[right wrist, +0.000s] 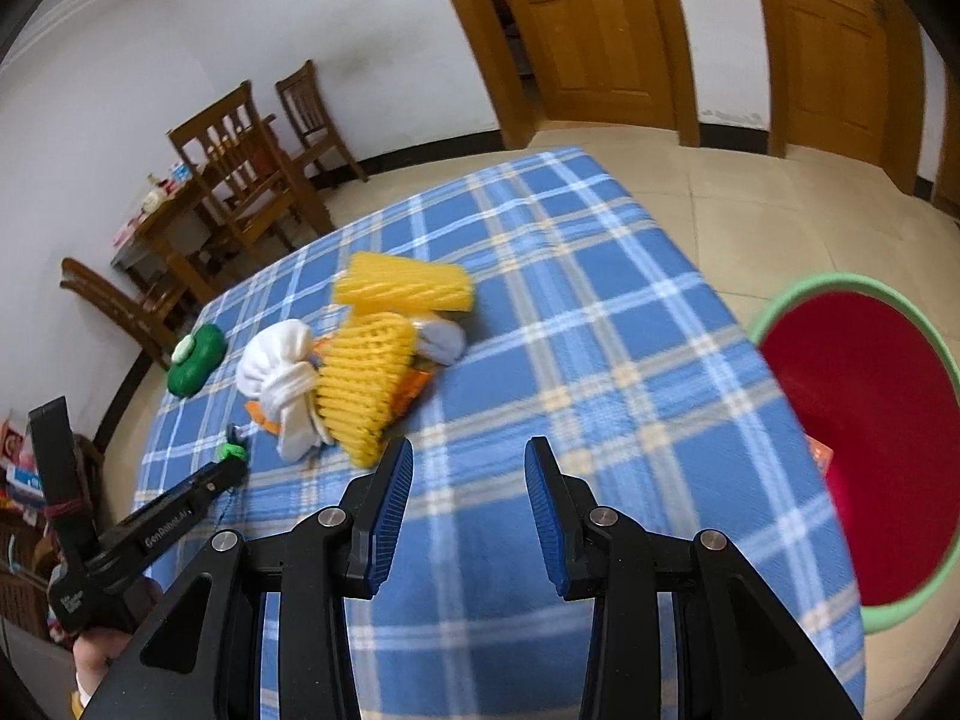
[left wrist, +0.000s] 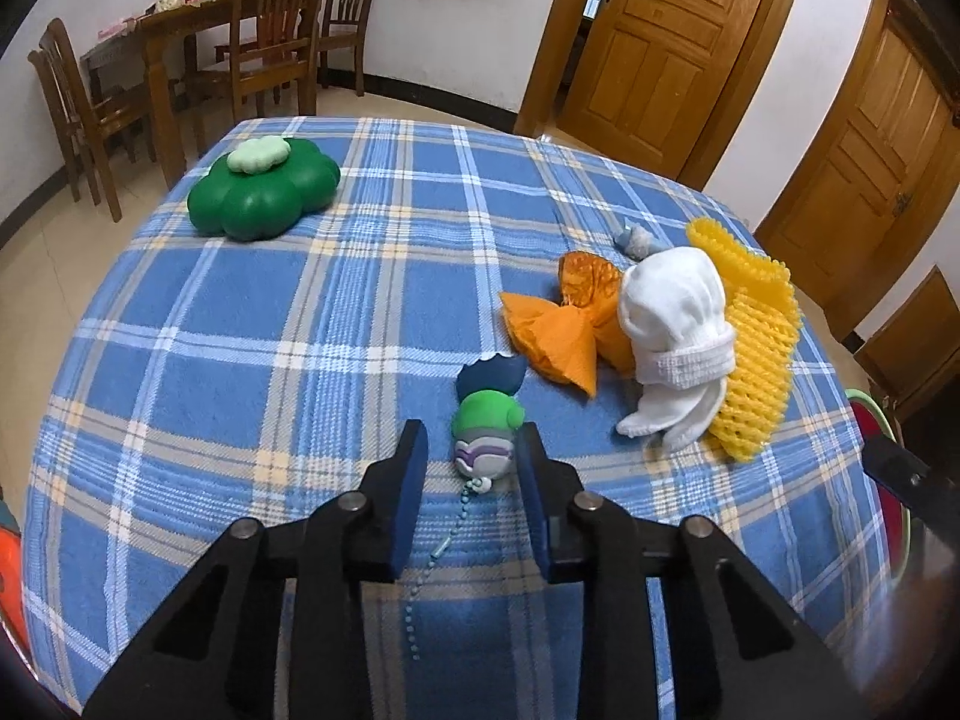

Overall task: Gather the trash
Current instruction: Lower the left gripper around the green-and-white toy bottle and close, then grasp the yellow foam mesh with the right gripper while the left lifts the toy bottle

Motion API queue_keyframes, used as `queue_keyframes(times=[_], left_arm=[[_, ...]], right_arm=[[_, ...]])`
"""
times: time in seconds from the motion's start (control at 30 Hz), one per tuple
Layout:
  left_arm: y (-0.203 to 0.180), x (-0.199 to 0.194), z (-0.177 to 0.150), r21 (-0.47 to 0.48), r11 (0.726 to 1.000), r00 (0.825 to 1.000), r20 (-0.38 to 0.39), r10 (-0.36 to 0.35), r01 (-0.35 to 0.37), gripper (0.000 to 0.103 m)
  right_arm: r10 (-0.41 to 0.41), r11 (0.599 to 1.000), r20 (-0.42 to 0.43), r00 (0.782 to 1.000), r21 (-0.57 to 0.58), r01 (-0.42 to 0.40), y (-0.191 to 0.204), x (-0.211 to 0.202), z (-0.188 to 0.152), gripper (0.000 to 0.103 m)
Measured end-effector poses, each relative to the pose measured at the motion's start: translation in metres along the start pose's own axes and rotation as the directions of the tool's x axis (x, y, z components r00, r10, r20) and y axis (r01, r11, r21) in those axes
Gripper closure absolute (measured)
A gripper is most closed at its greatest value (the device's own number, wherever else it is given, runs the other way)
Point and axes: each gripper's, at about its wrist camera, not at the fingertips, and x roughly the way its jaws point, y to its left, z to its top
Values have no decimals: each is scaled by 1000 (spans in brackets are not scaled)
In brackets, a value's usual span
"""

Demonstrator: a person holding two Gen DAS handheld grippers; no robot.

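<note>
A pile of trash lies on the blue plaid tablecloth: yellow foam fruit netting, crumpled orange paper, a white sock bundle and a small grey-blue scrap. My left gripper is open, its jaws on either side of a small green and white keychain toy with a bead chain. My right gripper is open and empty, just in front of the yellow netting. A red bin with a green rim stands off the table's right edge.
A green flower-shaped object sits at the table's far left. Wooden chairs and a dining table stand behind. Wooden doors line the far wall. The left gripper's body shows in the right wrist view.
</note>
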Motion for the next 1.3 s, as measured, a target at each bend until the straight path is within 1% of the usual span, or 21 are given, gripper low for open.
queue_keyframes(times=[0.13,0.33,0.43,0.57,0.7,0.77,0.8,0.87,1.0,1.17,1.3], left_arm=[[2,0,0,-15,1000,1000,2,-15,15,77],[3,1,0,-16,1000,1000,8,-20,20,77],[3,0,0,-15,1000,1000,11,-20,20,77],[2,0,0,-16,1000,1000,14,-17,17,77],[2,0,0,-18,1000,1000,11,-17,17,79],[3,-1,0,-19,999,1000,7,-28,28,82],[2,-1,-1,-20,999,1000,4,-30,31,82],[2,-2,-2,-20,999,1000,2,-29,29,82],[-1,-7,-4,-21,999,999,1,-38,38,83],[-7,-19,-4,-8,999,999,20,-43,43,83],[-14,-27,-4,8,999,999,32,-43,43,83]], right_arm=[[18,999,-11,1000,-31,-19,17,14,5,63],[54,998,-26,998,-35,-55,36,35,8,63],[49,998,-17,999,-49,-49,42,43,11,63],[53,997,-38,998,-55,-55,46,58,16,64],[57,997,-60,997,-50,-60,48,69,15,78],[56,997,-51,997,-59,-59,49,67,12,85],[51,996,-39,998,-67,-54,49,64,11,89],[43,995,-15,999,-86,-44,50,57,9,91],[59,994,8,998,-93,-58,48,43,8,92],[86,992,28,996,-92,-83,42,21,2,92],[85,992,50,995,-98,-80,35,3,-4,92]])
